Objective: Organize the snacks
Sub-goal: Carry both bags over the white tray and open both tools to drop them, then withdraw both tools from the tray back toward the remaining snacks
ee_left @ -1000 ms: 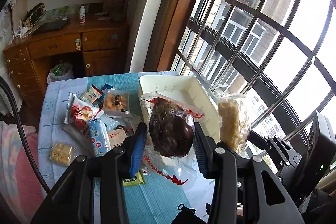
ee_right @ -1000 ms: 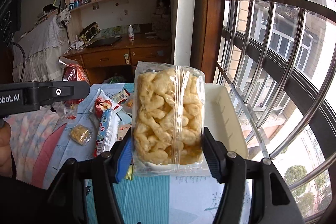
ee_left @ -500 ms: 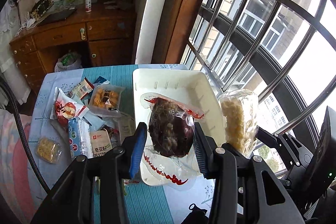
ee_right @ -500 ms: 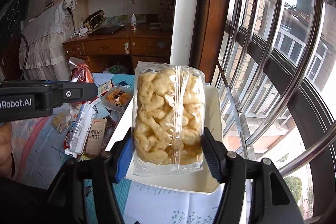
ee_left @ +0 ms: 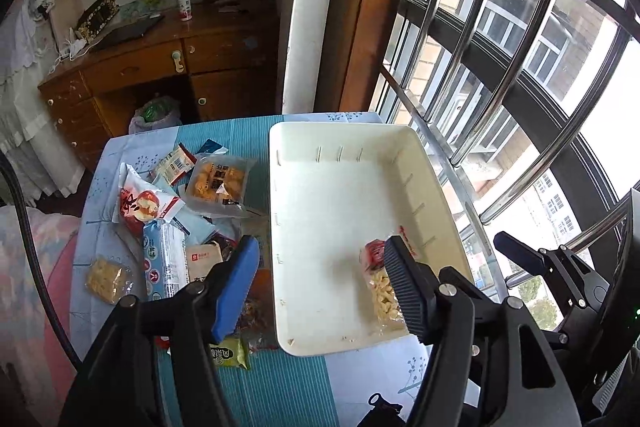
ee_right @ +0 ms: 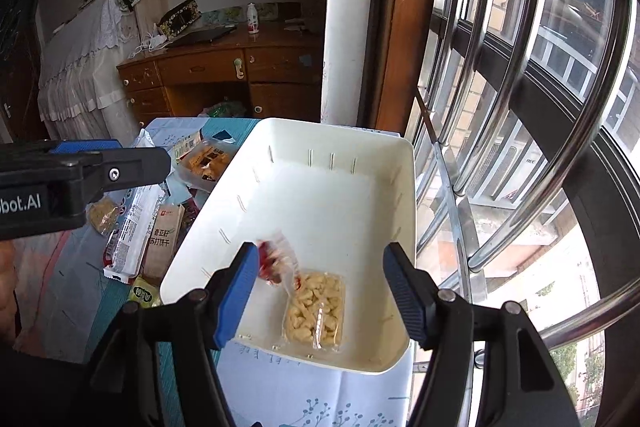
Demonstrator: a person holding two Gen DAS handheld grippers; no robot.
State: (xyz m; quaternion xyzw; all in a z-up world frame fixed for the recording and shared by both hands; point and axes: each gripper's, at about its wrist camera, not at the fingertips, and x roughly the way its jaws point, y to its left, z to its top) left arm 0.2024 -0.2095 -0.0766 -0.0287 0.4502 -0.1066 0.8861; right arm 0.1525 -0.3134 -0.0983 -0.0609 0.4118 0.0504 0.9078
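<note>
A white bin (ee_left: 273, 187) stands on the teal cloth by the window. A clear bag of pale puffed snacks (ee_right: 316, 311) lies flat at its near end, also seen in the left wrist view (ee_left: 382, 297). A red-trimmed clear bag (ee_right: 276, 259) shows blurred just above the bin floor beside it. My left gripper (ee_left: 320, 287) hangs over the bin's near left part, its jaws opening with nothing between them. My right gripper (ee_right: 320, 291) stands open above the puffed snacks and touches nothing.
A heap of snack packets (ee_left: 180, 211) lies on the cloth left of the bin, with a small green packet (ee_left: 228, 355) near the front. Window bars (ee_left: 500, 87) run close along the bin's right side. A wooden desk (ee_left: 160, 67) stands behind the table.
Both grippers moved forward over the bin and let go. The dark red-trimmed bag left the left jaws and the puffed snack bag left the right jaws; both are now down in the bin.
</note>
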